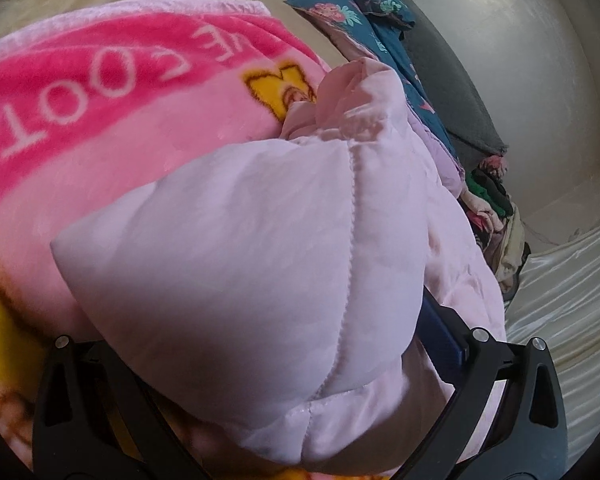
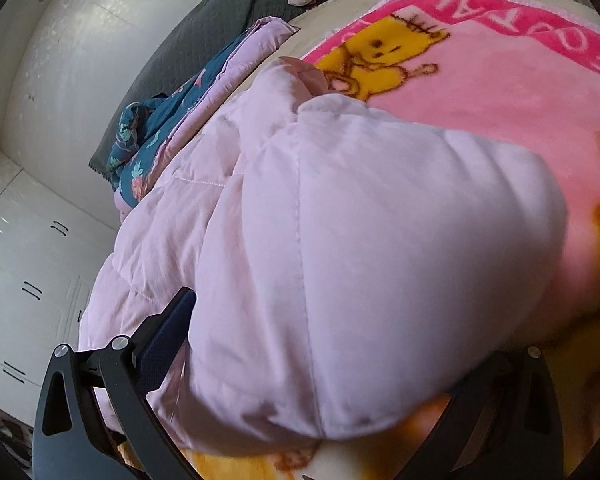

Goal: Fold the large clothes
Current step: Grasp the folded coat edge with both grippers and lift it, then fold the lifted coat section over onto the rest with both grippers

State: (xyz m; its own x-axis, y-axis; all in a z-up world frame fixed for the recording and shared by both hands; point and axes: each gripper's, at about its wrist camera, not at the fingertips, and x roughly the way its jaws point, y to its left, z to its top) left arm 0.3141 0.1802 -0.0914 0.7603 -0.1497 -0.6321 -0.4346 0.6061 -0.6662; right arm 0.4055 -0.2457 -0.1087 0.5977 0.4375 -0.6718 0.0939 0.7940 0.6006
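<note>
A pale pink quilted garment (image 1: 260, 240) filled both wrist views, bunched over a pink fleece blanket (image 1: 100, 120) printed with yellow cartoon figures and white lettering. In the left wrist view, the left gripper (image 1: 284, 392) had its fingers buried in the padded fabric, one blue pad (image 1: 440, 332) showing at the right edge of the bulge; the jaws appeared clamped on the garment, which swelled up between them. To the right lay a teal floral quilt (image 1: 352, 12), a grey cover (image 1: 452, 92) and a heap of mixed clothes (image 1: 496, 208), with white satin sheeting (image 1: 568, 300) beyond.

In the right wrist view, white cabinet doors (image 2: 32, 240) stood at far left, then the grey cover (image 2: 220, 12) and the floral quilt (image 2: 172, 128). The right gripper (image 2: 312, 380) likewise held a thick fold of the garment (image 2: 360, 240) between its fingers, a dark pad (image 2: 168, 328) pressed against the cloth on the left side. The blanket (image 2: 500, 92) spread to the right
</note>
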